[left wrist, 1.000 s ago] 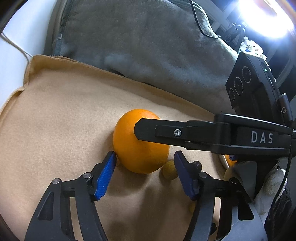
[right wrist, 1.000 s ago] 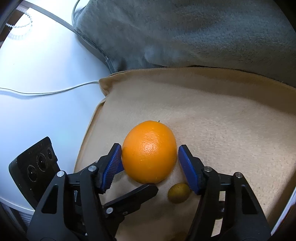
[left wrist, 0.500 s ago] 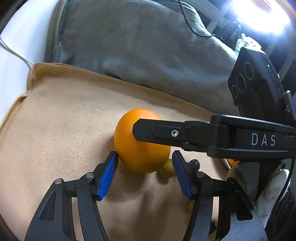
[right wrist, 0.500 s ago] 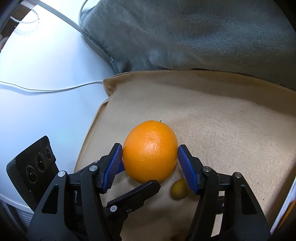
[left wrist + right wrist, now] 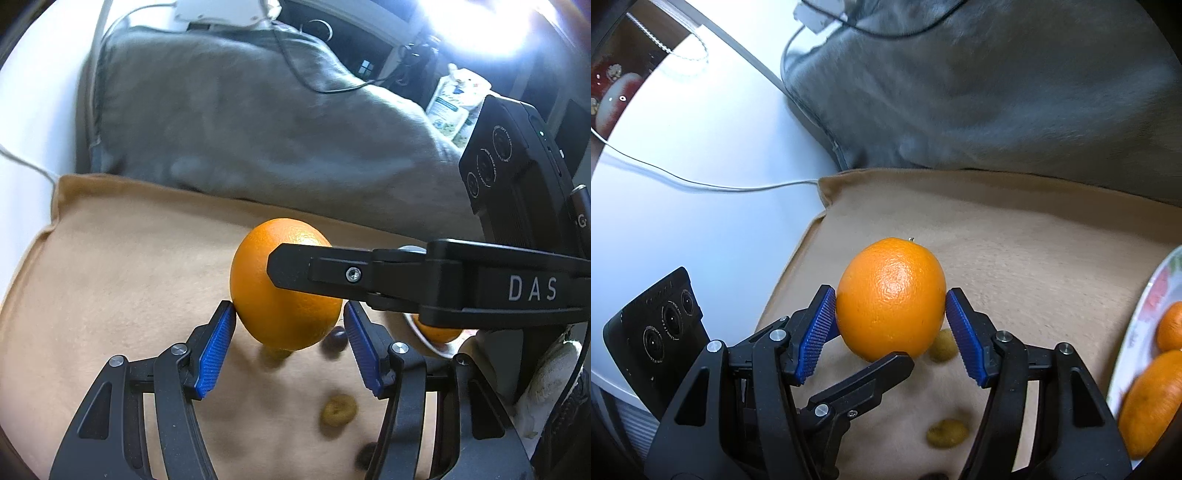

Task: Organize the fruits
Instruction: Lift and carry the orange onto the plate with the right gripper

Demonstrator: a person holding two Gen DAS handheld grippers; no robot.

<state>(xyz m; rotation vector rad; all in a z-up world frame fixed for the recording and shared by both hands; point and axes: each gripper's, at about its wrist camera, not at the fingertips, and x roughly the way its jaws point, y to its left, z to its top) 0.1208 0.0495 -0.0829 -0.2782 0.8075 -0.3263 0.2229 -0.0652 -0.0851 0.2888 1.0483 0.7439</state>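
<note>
From the left wrist, the orange sits between the blue pads of the left gripper. The left pad touches its side, while the right pad stands just off it, so whether these fingers truly hold it I cannot tell. A black finger of the other gripper crosses in front of the fruit. Below lies the tan blanket with small olive-coloured fruits, and a grey cushion lies behind.

From the right wrist, the right gripper has its fingers pressed against both sides of the orange, lifted above the blanket. A plate at the right edge carries more oranges. A white counter lies to the left.
</note>
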